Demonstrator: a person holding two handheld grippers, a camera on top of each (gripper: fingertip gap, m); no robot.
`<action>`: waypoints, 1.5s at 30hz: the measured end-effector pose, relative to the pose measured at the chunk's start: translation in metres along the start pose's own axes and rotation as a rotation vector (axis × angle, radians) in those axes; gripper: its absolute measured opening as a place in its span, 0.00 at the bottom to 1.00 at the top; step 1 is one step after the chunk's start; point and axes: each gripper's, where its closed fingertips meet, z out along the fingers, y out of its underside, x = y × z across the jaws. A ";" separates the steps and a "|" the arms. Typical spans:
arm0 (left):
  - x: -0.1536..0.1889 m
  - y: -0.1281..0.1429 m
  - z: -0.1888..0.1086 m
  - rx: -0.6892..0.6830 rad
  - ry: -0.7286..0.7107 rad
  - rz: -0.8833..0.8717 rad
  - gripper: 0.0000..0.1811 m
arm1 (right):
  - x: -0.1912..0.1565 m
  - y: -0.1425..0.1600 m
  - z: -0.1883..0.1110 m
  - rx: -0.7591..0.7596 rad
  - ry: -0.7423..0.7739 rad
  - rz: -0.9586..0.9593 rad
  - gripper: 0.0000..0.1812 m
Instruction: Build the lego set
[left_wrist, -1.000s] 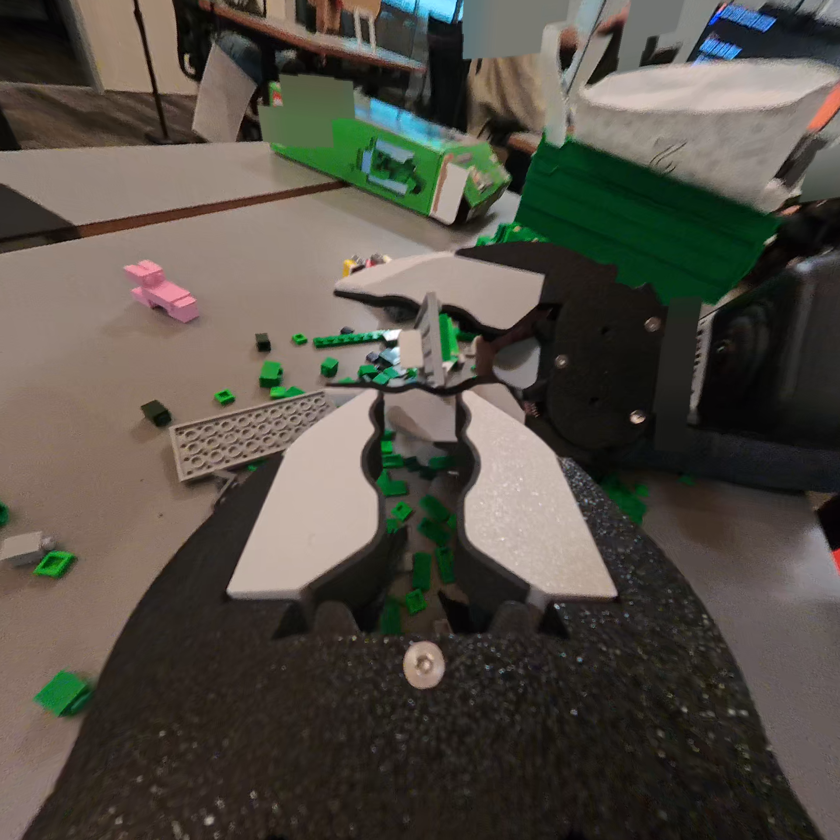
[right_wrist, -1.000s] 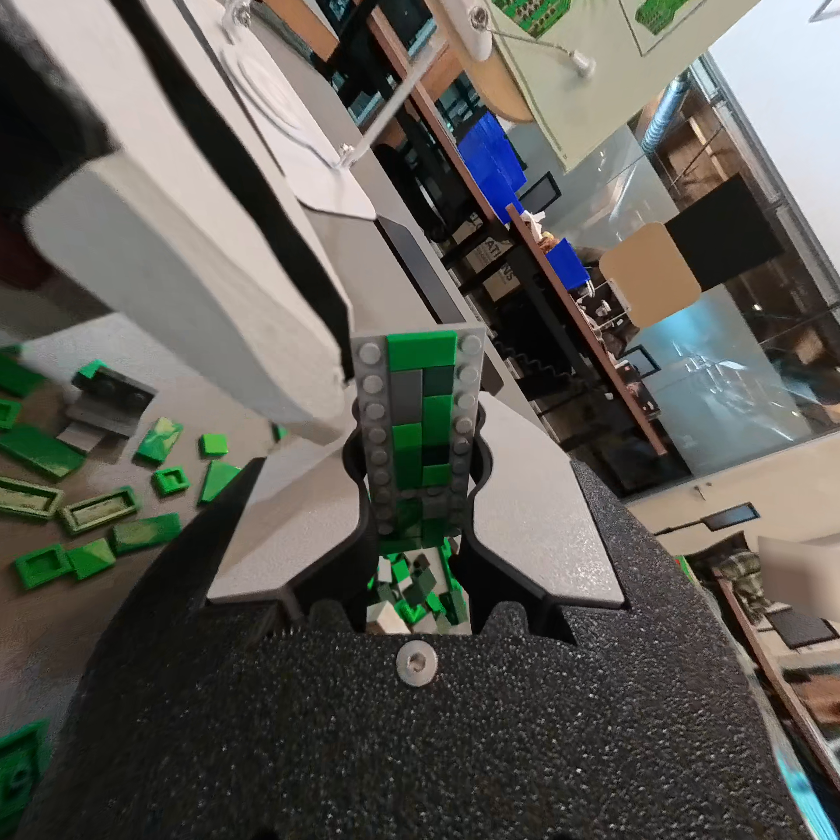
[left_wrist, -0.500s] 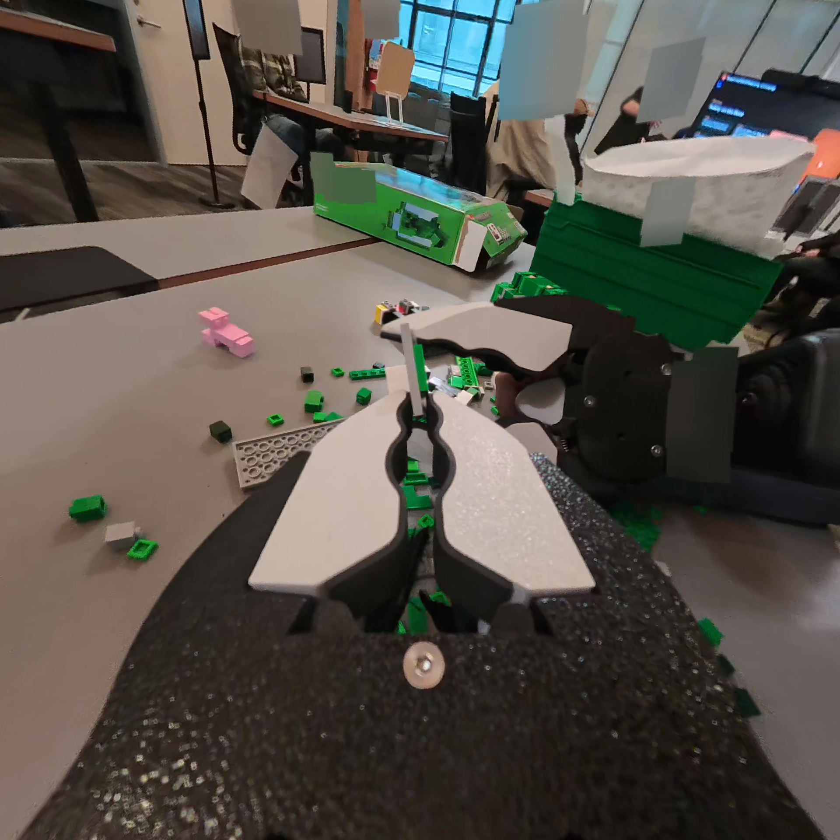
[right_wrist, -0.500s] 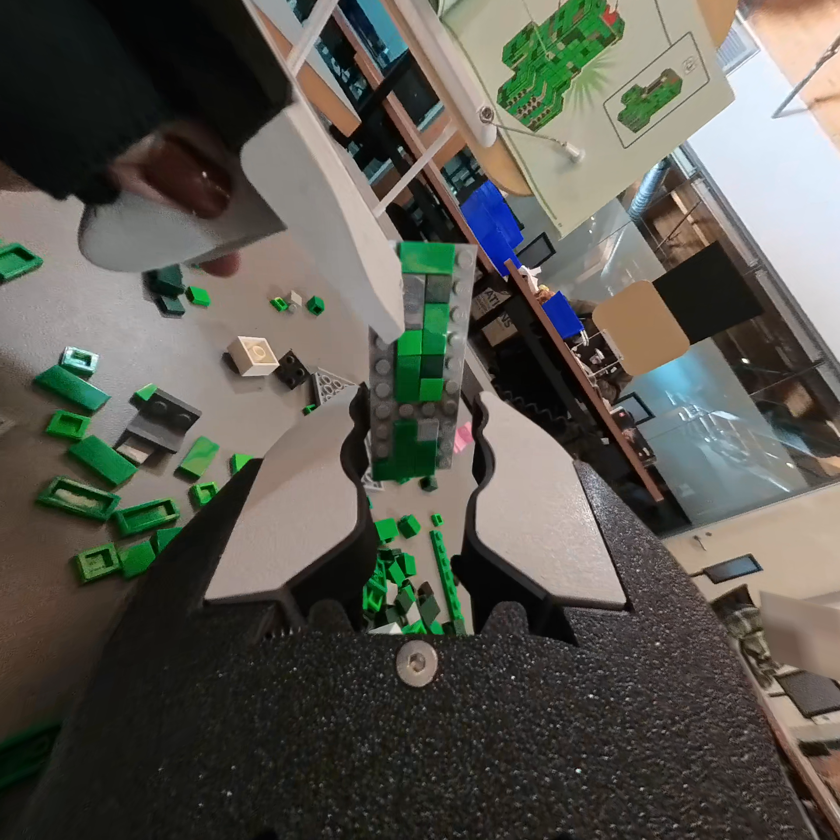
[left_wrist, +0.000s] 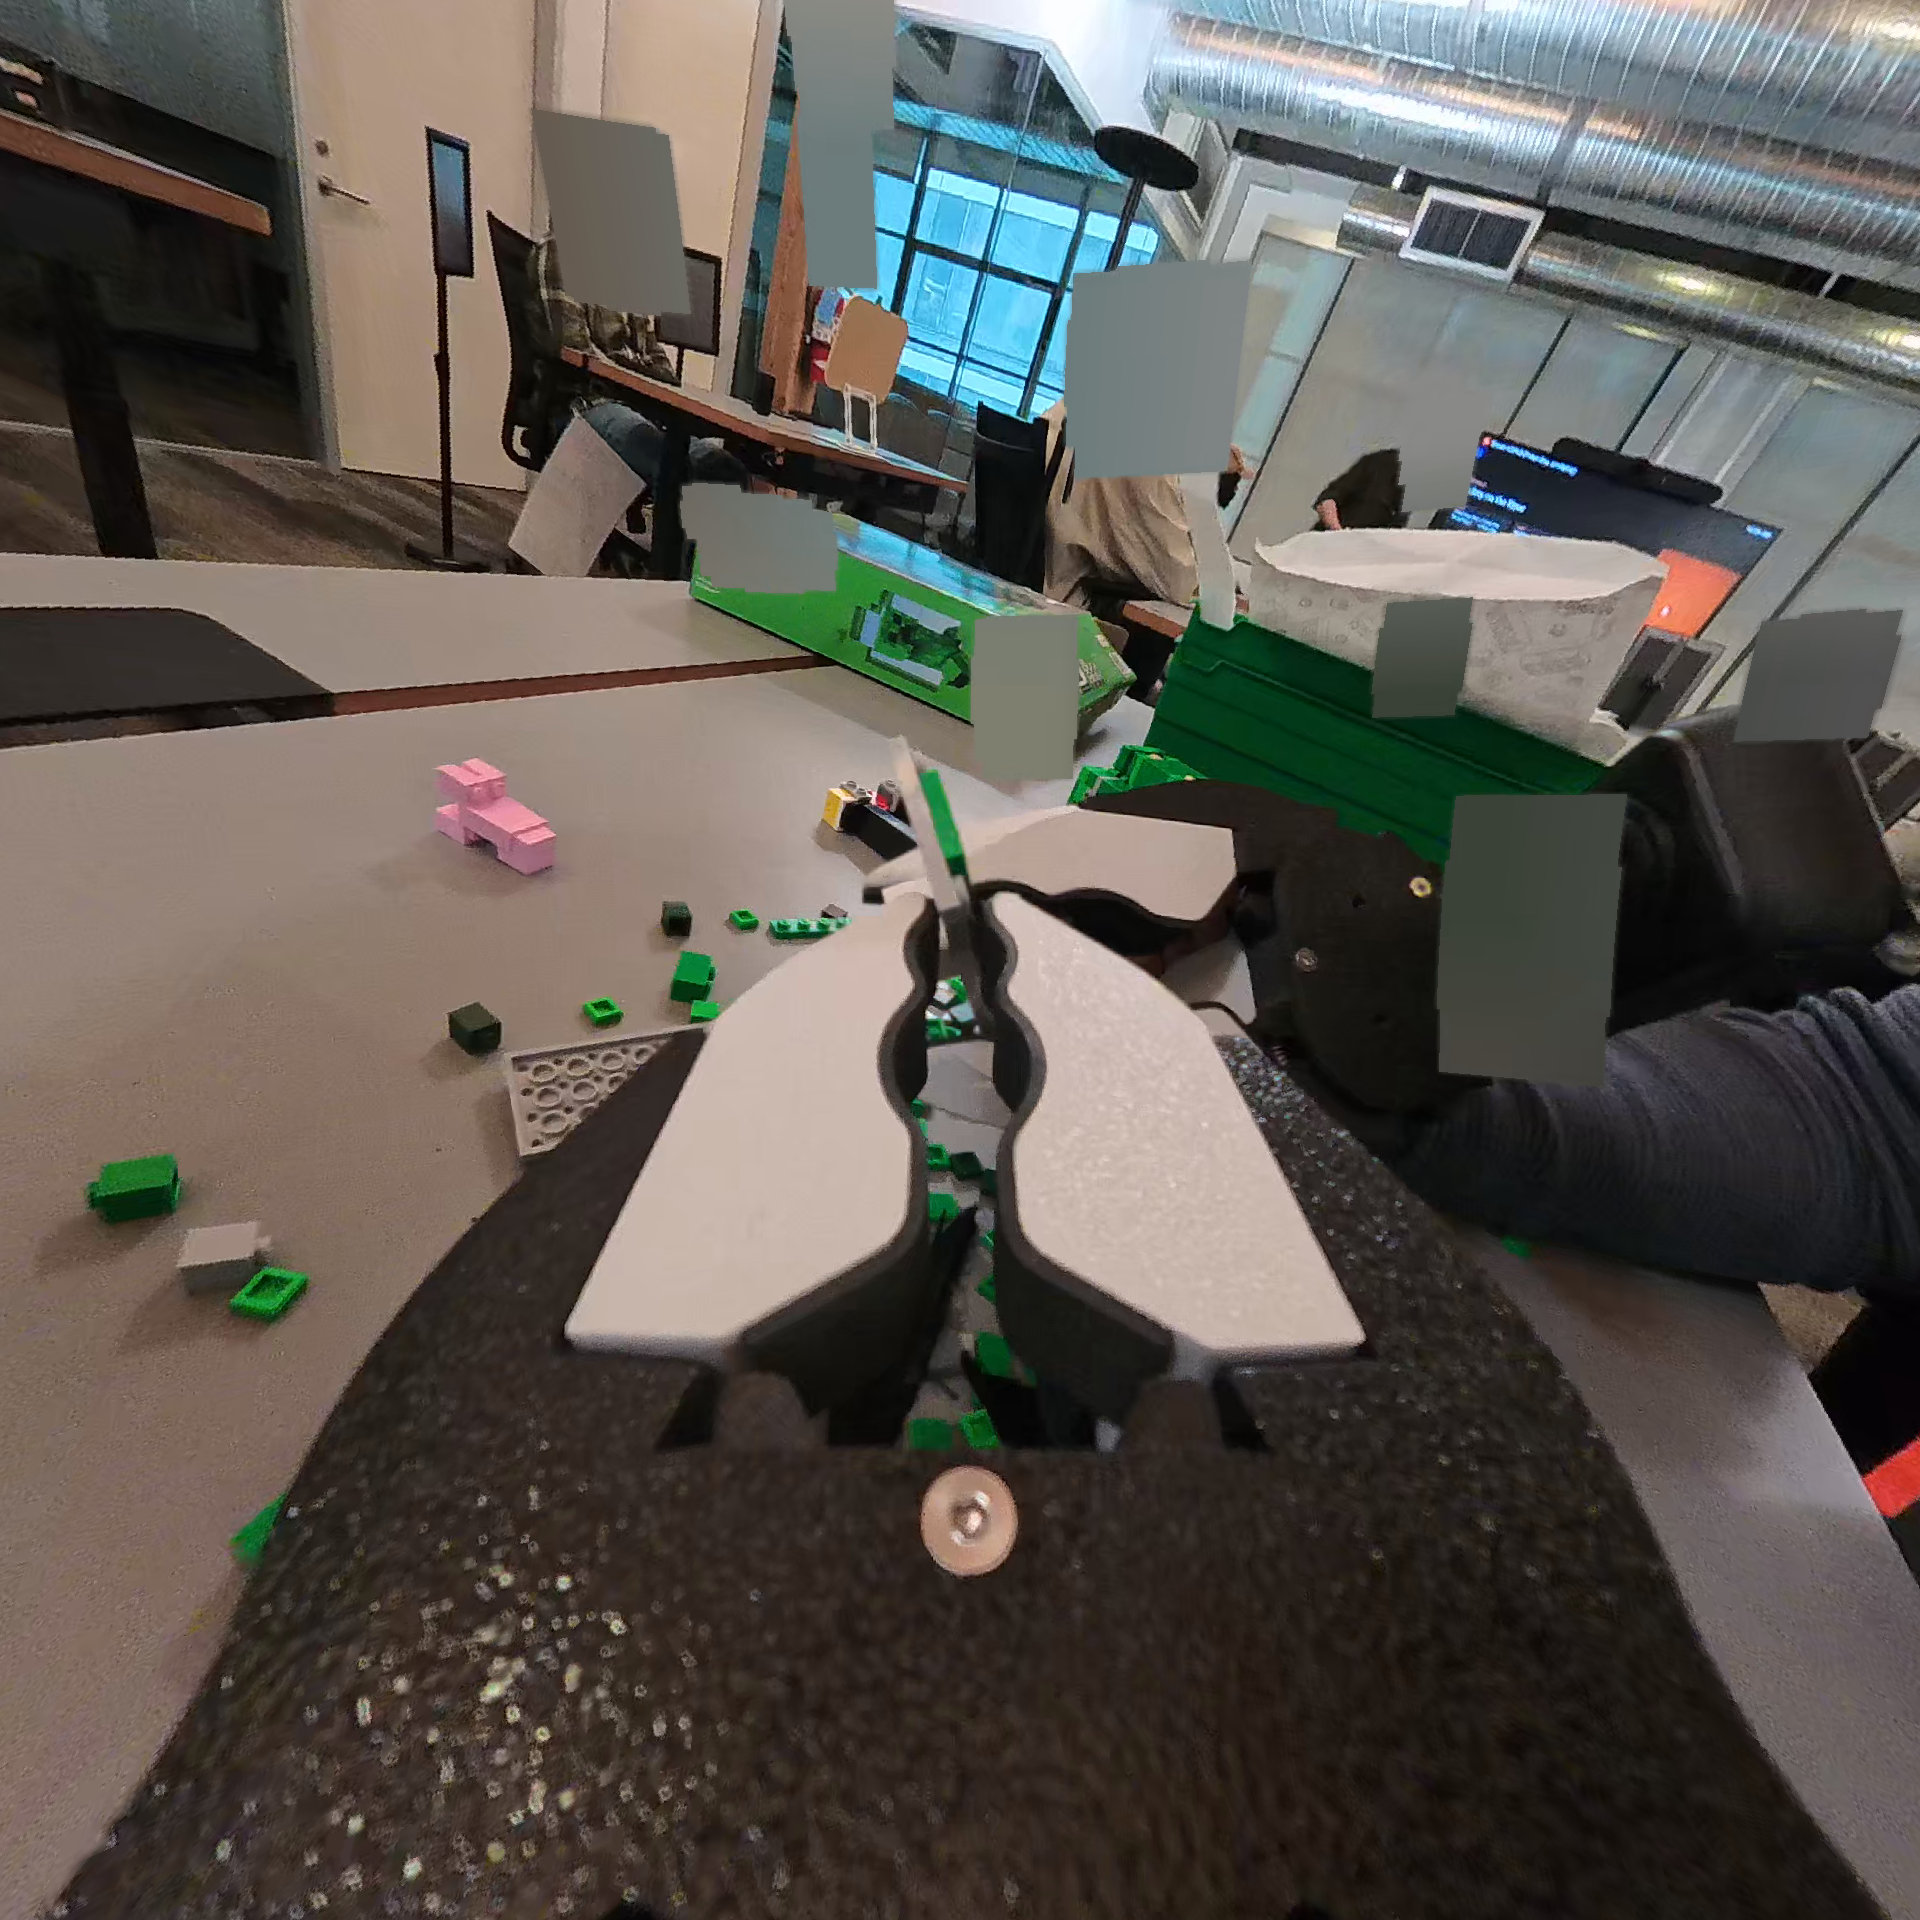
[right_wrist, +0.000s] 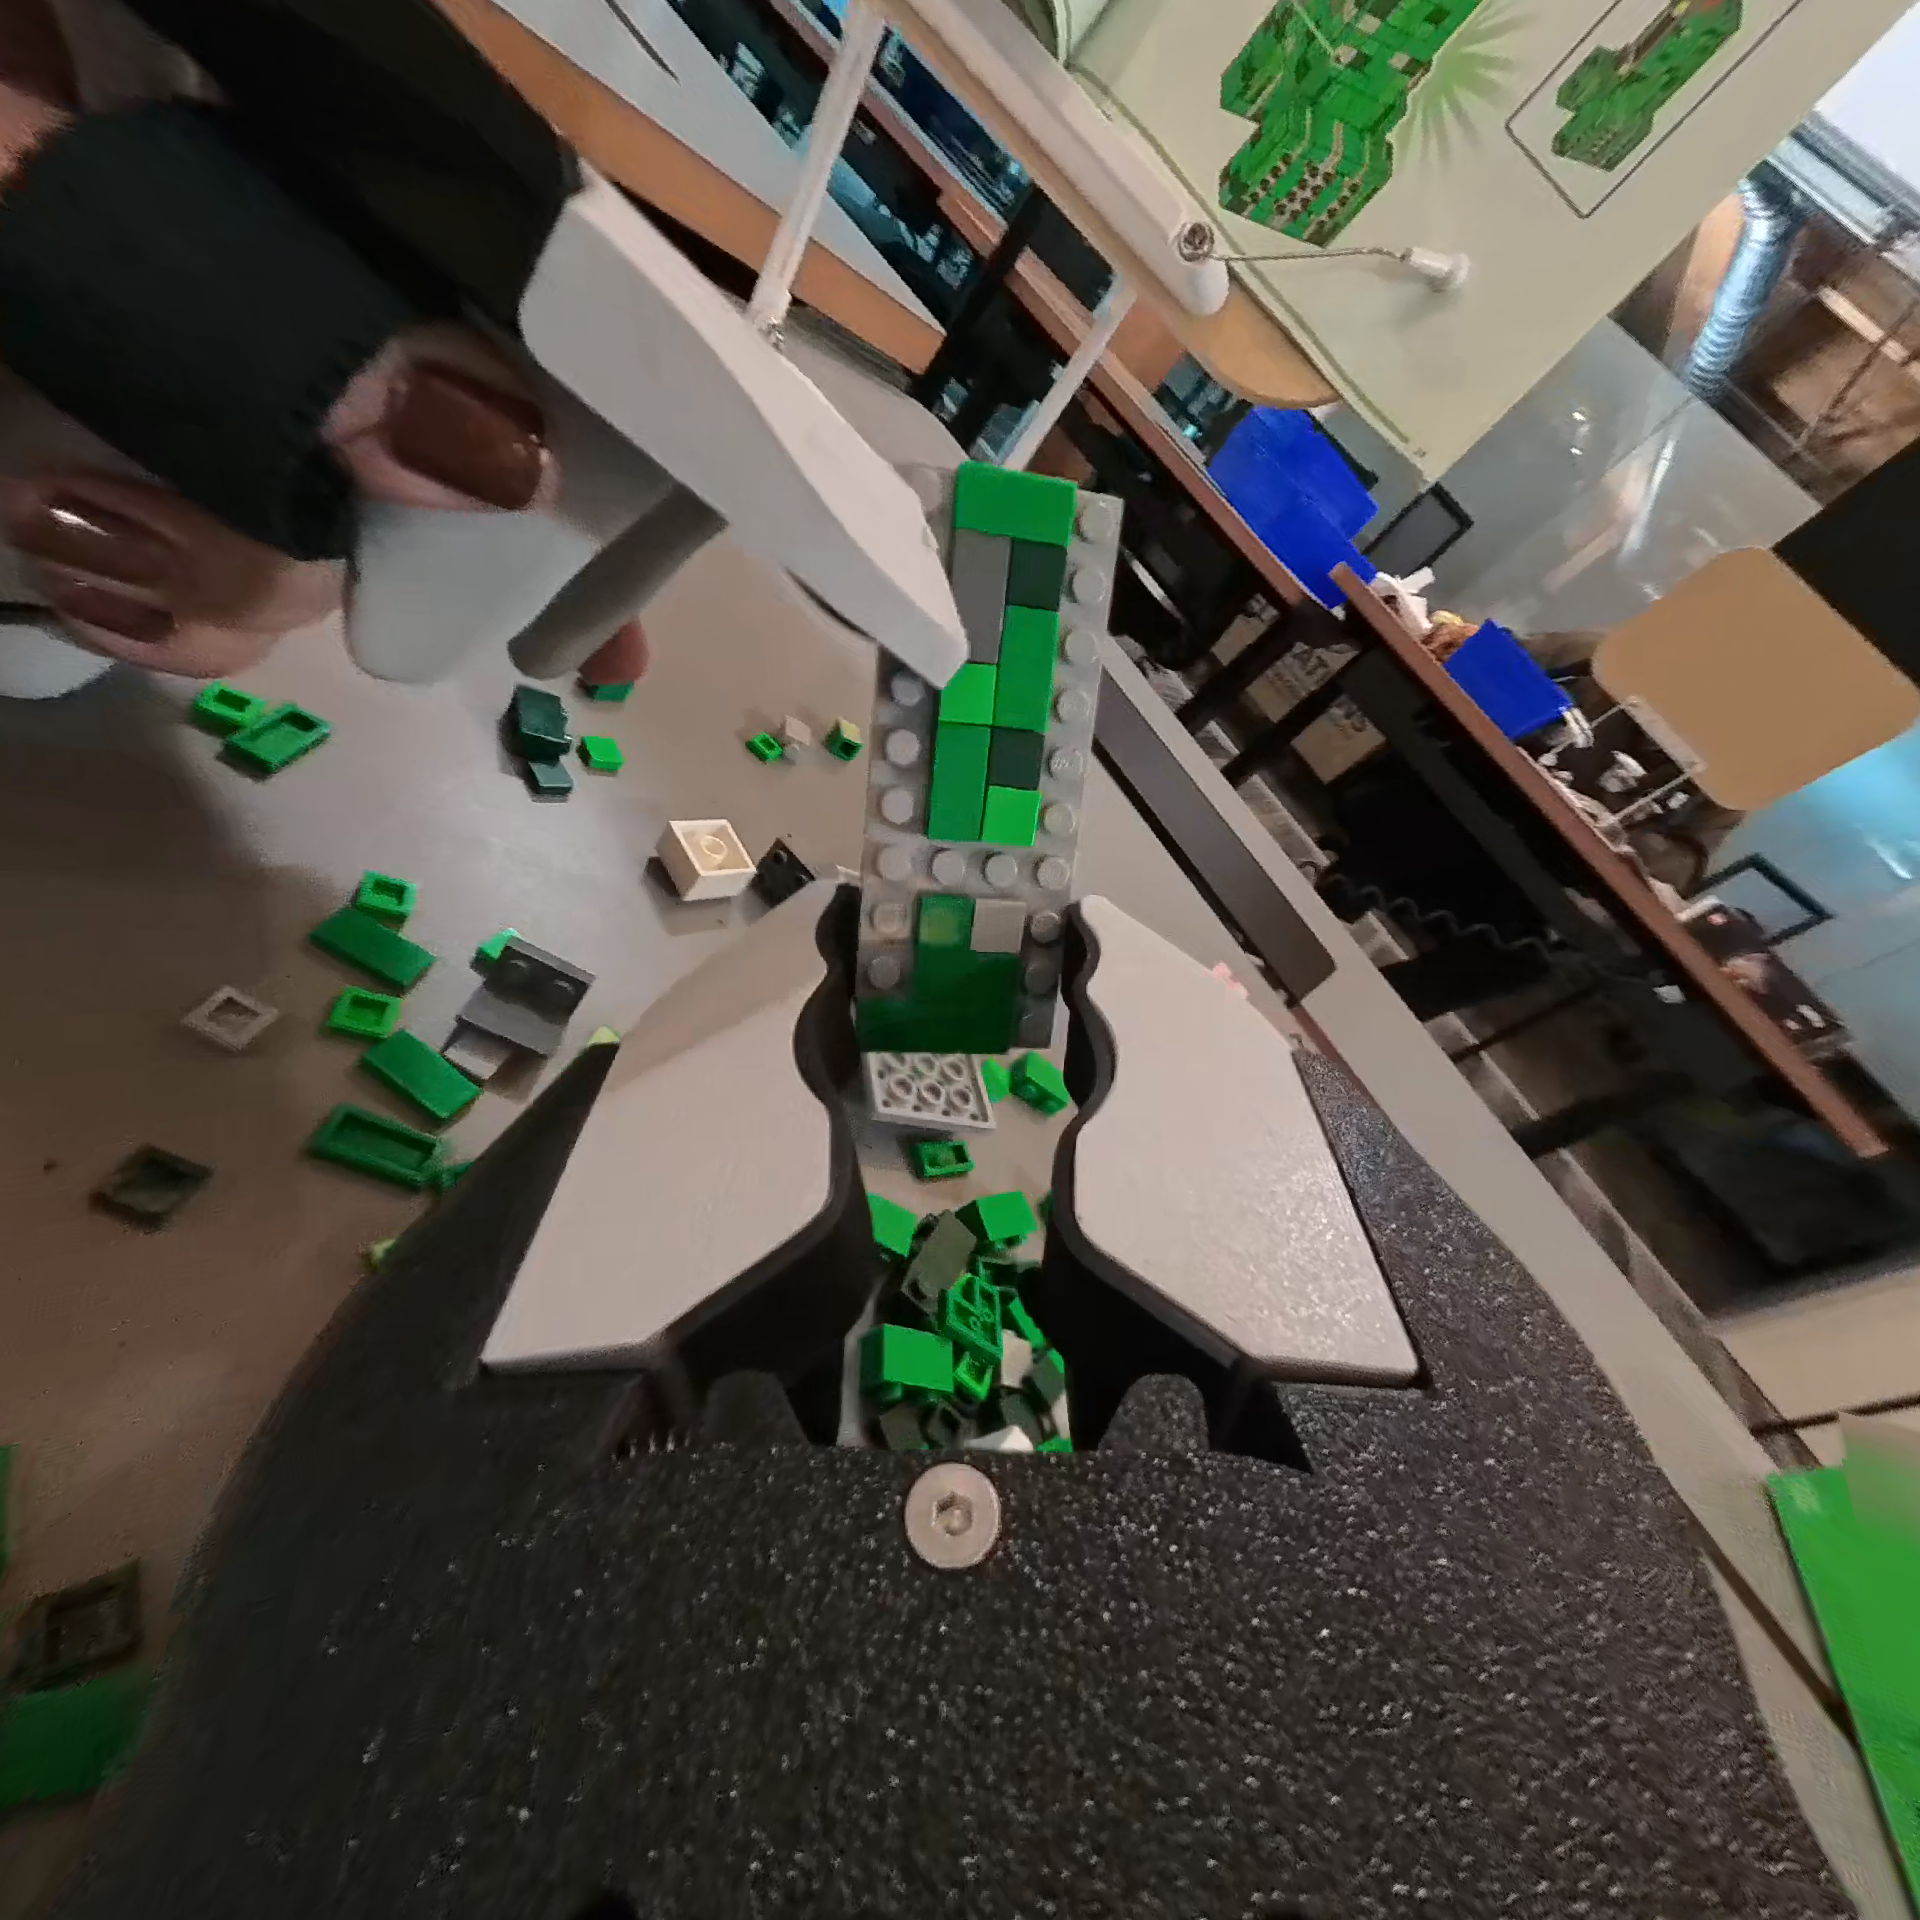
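Grey studded plate (right_wrist: 982, 769), partly tiled in green and dark green, stands upright above the table, gripped at both ends. Right gripper (right_wrist: 961, 971) pinches its lower end, fingers closed against the plate's two long edges. Left gripper (left_wrist: 954, 925) pinches the same plate edge-on, fingers pressed nearly together on it; in the right wrist view its grey finger (right_wrist: 758, 468) comes in from 10 o'clock and lies across the plate's upper left corner, hiding some studs. A hand (right_wrist: 270, 520) in a dark sleeve holds that gripper. Grey table (left_wrist: 260, 935) below carries scattered clutter: loose green tiles (right_wrist: 395, 1039) at 9 o'clock of the right gripper, a heap of green pieces (right_wrist: 961, 1320) seen between its fingers, a white brick (right_wrist: 707, 857) beside a small black piece (right_wrist: 784, 871). Left wrist view: pink pig figure (left_wrist: 494, 816) at 10 o'clock, well apart; a second grey plate (left_wrist: 582, 1081) lying flat, half hidden by the left gripper's body; green box (left_wrist: 914, 634) at 12 o'clock; green bin (left_wrist: 1340, 717) at 1 o'clock. Right gripper's black body (left_wrist: 1340, 956) blocks the table behind it.
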 end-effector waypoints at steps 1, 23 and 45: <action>-0.001 -0.001 -0.001 0.009 -0.001 -0.012 0.03 | -0.002 -0.001 0.000 0.006 -0.013 0.002 0.20; -0.002 -0.004 0.001 0.063 0.068 -0.233 0.03 | 0.001 -0.008 -0.001 0.028 0.032 -0.003 0.21; 0.006 0.033 -0.026 -0.392 0.121 0.524 0.03 | -0.035 -0.030 -0.020 0.270 -0.277 -0.026 0.09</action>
